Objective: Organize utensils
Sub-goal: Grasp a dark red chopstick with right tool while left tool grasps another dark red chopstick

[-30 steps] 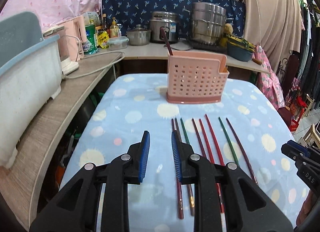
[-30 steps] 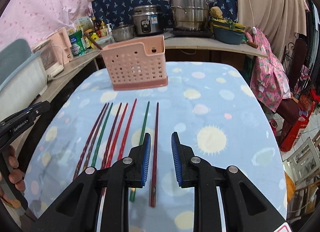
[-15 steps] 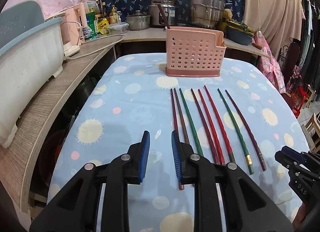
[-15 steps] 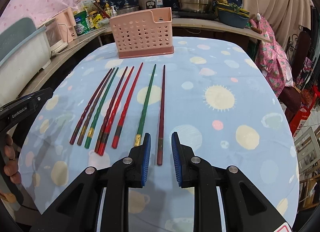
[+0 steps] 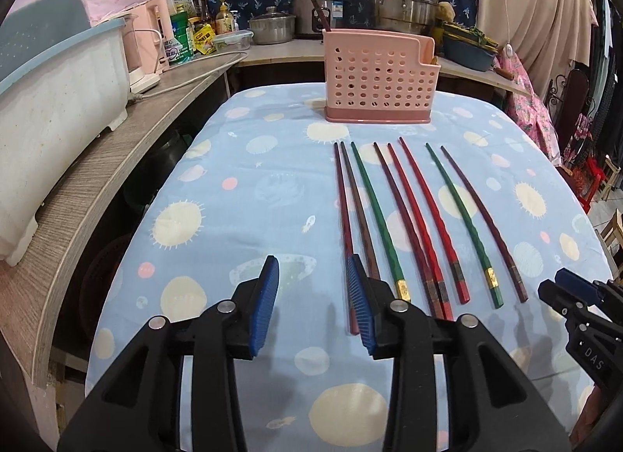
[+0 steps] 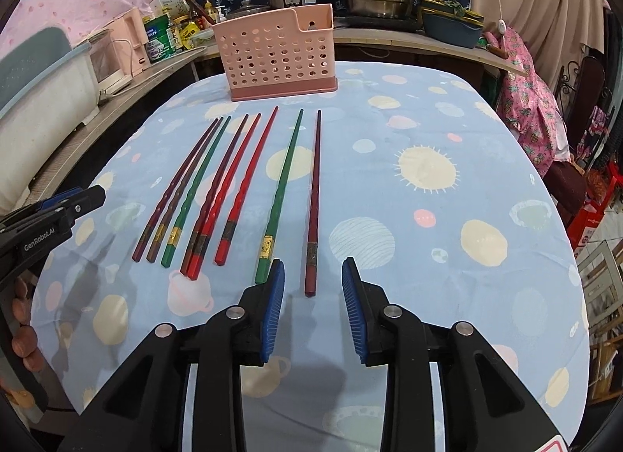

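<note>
My left gripper (image 5: 313, 298) hovers at lower centre of its frame, ribbed blue pads apart and just widened, nothing between them; the leftmost dark red chopstick (image 5: 344, 218) runs under its right finger. My right gripper (image 6: 313, 298), likewise freshly parted, frames the butt of the rightmost maroon chopstick (image 6: 313, 210) without touching. Eight slim lacquered sticks lie fanned on spotted blue cloth (image 6: 447, 226) below the perforated pink plastic caddy (image 6: 278, 52) at upper centre.
</note>
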